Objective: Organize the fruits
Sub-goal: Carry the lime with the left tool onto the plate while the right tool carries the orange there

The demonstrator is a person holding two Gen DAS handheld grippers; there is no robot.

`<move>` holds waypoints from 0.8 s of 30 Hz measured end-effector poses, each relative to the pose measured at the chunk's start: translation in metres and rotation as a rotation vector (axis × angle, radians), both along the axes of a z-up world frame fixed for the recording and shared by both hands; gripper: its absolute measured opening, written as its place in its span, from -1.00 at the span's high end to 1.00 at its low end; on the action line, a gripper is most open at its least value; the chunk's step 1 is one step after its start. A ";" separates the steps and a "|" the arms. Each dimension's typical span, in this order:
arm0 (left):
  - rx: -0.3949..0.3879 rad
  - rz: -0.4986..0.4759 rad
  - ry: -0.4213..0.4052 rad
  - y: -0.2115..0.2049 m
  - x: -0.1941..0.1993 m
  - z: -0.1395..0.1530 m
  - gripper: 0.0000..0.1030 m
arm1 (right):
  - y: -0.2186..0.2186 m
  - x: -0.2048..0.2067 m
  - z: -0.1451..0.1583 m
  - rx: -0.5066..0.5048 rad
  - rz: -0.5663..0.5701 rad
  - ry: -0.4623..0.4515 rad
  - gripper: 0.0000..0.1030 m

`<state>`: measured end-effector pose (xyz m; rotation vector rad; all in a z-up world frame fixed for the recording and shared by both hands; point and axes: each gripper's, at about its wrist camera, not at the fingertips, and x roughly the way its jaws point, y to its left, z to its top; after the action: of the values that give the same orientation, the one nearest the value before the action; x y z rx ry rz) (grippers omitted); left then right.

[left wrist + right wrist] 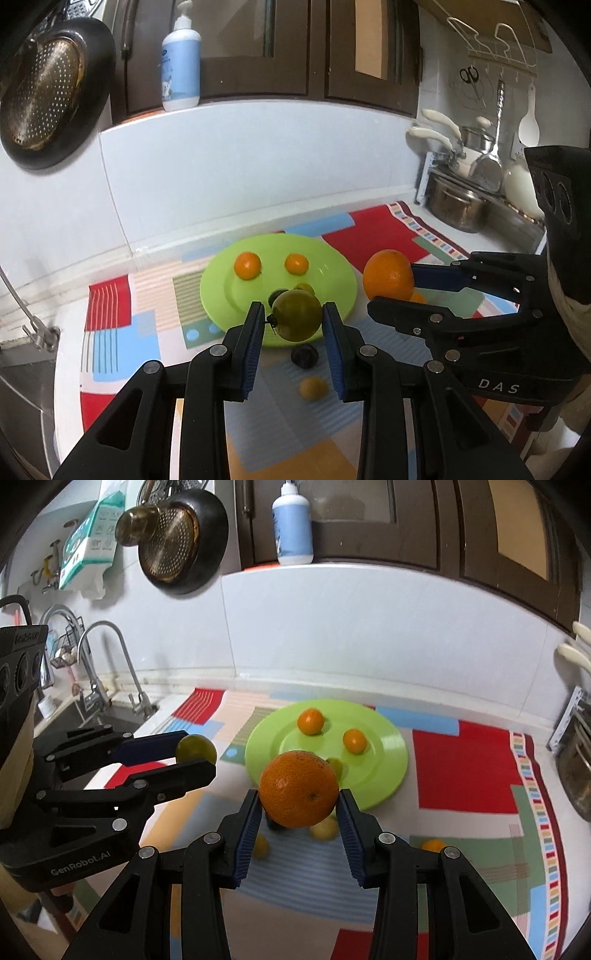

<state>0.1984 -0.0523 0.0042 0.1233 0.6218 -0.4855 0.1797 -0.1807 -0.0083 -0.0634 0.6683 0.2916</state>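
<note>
Left tool (294, 318): black frame, blue pads, clamped on a green fruit (296, 315). Both pads press its sides. The fruit is held clear of the desk, in front of the near rim of the plate (218, 291).

Right tool (299, 805): same build, clamped on a large orange (299, 789), one pad on each side. The orange is held off the desk, in front of the plate's near edge. In the left wrist view this tool enters from the right, and the orange sits to the right of the plate.

Plate: lime green, round, resting on a patterned mat (110, 306) that covers the desk. On the plate:
- two small oranges (248, 265), side by side toward the far rim, not touching;
- one small green fruit (306, 287) near the centre, partly hidden behind the held fruit.

On the mat, before the plate:
- a dark fruit (304, 356), just off the near rim;
- a yellow fruit (313, 388), nearer the camera;
- in the right wrist view, two yellowish fruits (325, 829) below the held orange, partly hidden;
- a further small orange (433, 845) to the right, apart from the plate.

Surroundings: a sink with faucet (110, 664) at the left end of the desk, a pump bottle (181, 62) on the ledge above the backsplash, a dark pan (55, 92) hanging on the wall, steel pots (458, 208) at the right end.
</note>
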 end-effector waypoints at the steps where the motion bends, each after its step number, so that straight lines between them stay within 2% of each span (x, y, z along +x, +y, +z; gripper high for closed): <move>1: -0.004 0.000 0.000 -0.001 0.003 0.001 0.38 | 0.000 0.001 0.001 0.000 -0.003 -0.004 0.17; 13: -0.007 0.042 -0.029 0.000 0.040 0.011 0.38 | 0.000 0.040 0.016 -0.002 -0.016 -0.042 0.17; 24: -0.013 0.064 -0.010 0.001 0.076 0.008 0.38 | 0.003 0.080 0.010 0.000 -0.009 -0.009 0.17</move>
<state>0.2741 -0.0511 0.0122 0.0935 0.6107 -0.4268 0.2592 -0.1779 0.0012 -0.0614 0.6597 0.2822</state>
